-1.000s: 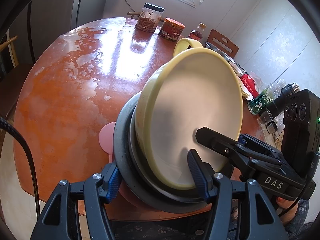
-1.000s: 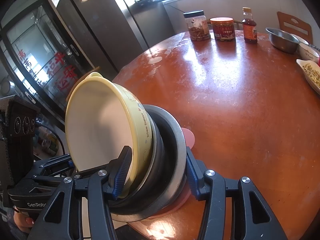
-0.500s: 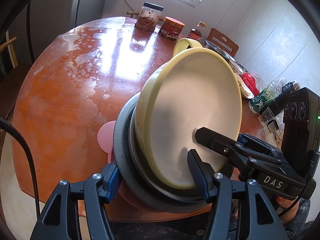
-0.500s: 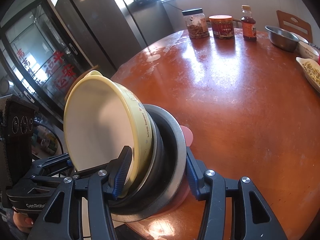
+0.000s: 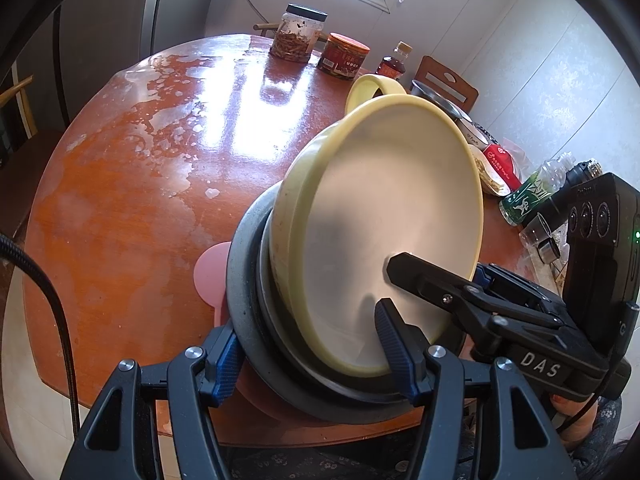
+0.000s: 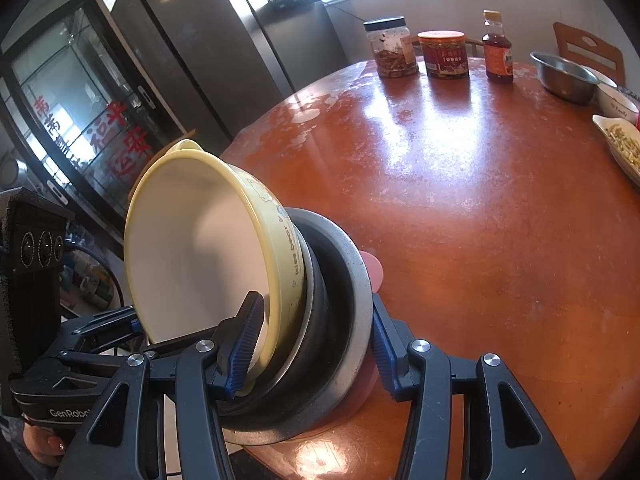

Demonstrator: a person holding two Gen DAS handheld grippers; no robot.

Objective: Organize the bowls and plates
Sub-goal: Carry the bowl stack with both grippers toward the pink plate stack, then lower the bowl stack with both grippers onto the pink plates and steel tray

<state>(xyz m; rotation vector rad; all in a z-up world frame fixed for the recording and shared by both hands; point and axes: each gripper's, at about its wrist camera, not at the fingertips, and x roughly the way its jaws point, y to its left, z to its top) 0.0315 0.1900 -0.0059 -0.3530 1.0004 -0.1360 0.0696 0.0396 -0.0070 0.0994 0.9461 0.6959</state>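
Observation:
A stack of dishes stands tilted on edge over the near rim of the round wooden table (image 5: 120,200). A yellow bowl (image 5: 392,208) (image 6: 200,240) with a loop handle faces me. It nests in a dark bowl (image 6: 320,280) and a grey plate (image 5: 244,272) (image 6: 356,292), with a pink plate (image 5: 210,272) (image 6: 374,268) behind. My left gripper (image 5: 312,354) is shut on the stack, one finger inside the yellow bowl and one behind the plates. My right gripper (image 6: 312,346) clamps the same stack from the other side.
Two jars (image 5: 298,32) (image 5: 344,56) and a sauce bottle (image 5: 394,64) stand at the table's far edge. A steel bowl (image 6: 562,76), a white dish of food (image 6: 620,148) and a green bottle (image 5: 528,196) crowd the right side. A fridge (image 6: 240,20) stands behind.

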